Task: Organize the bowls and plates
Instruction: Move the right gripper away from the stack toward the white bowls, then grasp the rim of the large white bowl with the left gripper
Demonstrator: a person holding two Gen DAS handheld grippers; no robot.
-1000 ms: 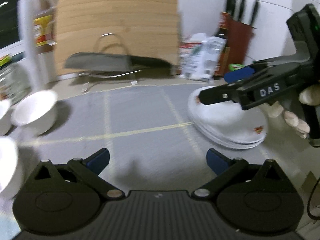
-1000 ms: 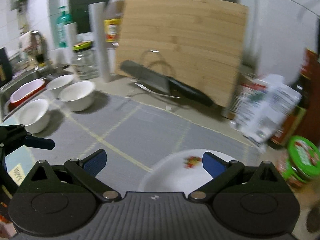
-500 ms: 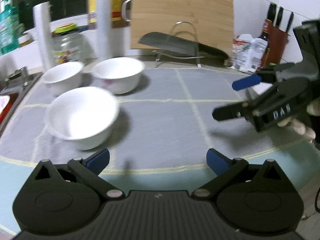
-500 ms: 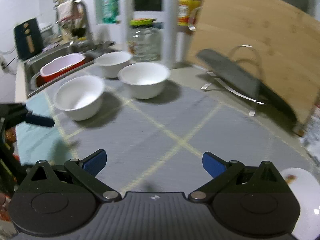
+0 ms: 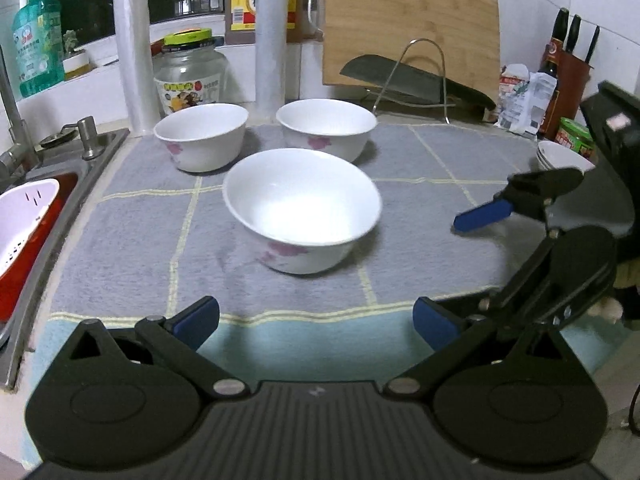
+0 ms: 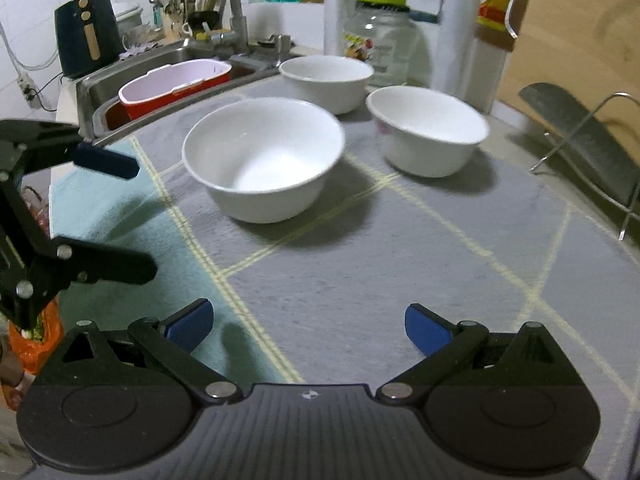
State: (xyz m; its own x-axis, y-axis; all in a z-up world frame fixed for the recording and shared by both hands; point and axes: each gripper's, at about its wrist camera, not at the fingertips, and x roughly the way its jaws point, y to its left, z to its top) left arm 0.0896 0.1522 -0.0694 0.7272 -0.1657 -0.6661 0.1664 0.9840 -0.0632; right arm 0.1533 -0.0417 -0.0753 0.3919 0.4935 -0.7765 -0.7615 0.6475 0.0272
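Three white bowls with pink flower prints stand on a grey mat point(image 5: 420, 240). The nearest bowl point(image 5: 302, 210) point(image 6: 262, 158) is straight ahead of my left gripper point(image 5: 316, 320), which is open and empty. Behind it stand a left bowl point(image 5: 202, 136) point(image 6: 326, 82) and a right bowl point(image 5: 326, 128) point(image 6: 428, 130). My right gripper point(image 6: 308, 326) is open and empty, well short of the nearest bowl. A stack of white plates point(image 5: 560, 158) peeks out behind the right gripper in the left wrist view.
A sink point(image 6: 132, 68) with a red and white basin point(image 6: 176, 84) lies left of the mat. A glass jar point(image 5: 190, 76), bottles, a wooden cutting board point(image 5: 412, 24) and a cleaver on a wire rack point(image 5: 416, 80) line the back. A knife block point(image 5: 568, 56) stands far right.
Both grippers swung left from the plate stack toward the three bowls. The nearest bowl is now centred ahead of the left gripper. Both stayed open.
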